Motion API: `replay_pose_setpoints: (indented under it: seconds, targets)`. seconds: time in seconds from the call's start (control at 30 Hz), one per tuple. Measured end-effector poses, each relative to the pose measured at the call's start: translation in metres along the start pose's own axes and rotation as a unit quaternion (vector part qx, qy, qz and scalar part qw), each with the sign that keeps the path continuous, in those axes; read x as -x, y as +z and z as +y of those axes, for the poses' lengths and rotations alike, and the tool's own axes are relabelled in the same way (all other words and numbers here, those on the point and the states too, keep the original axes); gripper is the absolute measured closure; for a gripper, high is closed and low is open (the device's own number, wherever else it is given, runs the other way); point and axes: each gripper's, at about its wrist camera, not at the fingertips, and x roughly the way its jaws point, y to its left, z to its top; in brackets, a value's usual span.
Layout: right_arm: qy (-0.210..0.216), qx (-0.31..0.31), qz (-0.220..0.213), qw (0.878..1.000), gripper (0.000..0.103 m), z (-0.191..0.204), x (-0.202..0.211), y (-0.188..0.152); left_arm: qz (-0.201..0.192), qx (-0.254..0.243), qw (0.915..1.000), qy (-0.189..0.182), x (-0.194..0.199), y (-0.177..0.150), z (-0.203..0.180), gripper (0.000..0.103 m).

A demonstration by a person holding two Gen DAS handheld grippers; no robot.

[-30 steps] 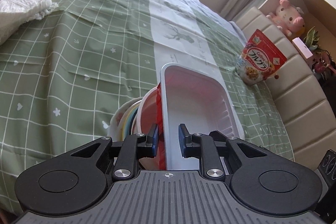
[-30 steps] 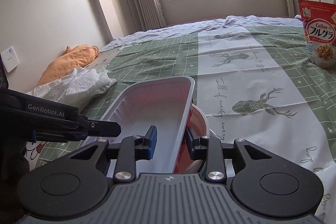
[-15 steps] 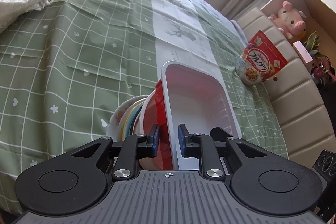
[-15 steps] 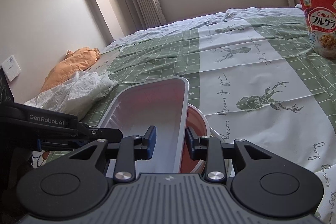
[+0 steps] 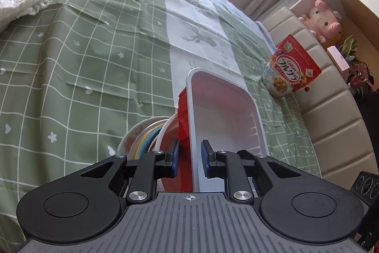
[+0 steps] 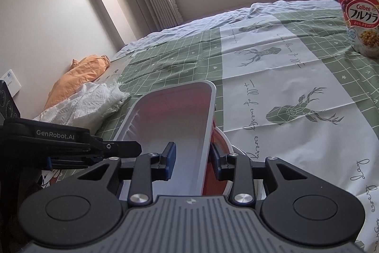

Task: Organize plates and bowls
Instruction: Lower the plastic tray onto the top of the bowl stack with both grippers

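Observation:
A white rectangular tray with red outer walls sits on top of a stack of bowls and plates on the green checked cloth. My left gripper straddles the tray's left wall, its pads close on either side, gripping it. My right gripper straddles the tray's right wall the same way. The tray is held between the two grippers above a red bowl. The left gripper's body shows in the right wrist view.
A red cereal bag stands by the beige padded headboard; it also shows in the right wrist view. A white knitted cloth and an orange cloth lie at the left. A pink plush toy sits on the headboard.
Both grippers with the tray have risen a little and tilted; the tray sits higher over the stack of bowls. The grips have not changed.

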Motion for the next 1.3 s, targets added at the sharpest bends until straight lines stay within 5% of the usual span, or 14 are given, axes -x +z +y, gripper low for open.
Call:
replay_pose_setpoints:
  seconds: [1.3]
  targets:
    - [-0.002, 0.000, -0.015, 1.000, 0.070, -0.006, 0.005, 0.009, 0.005, 0.029, 0.9992, -0.028, 0.011, 0.009, 0.002, 0.082]
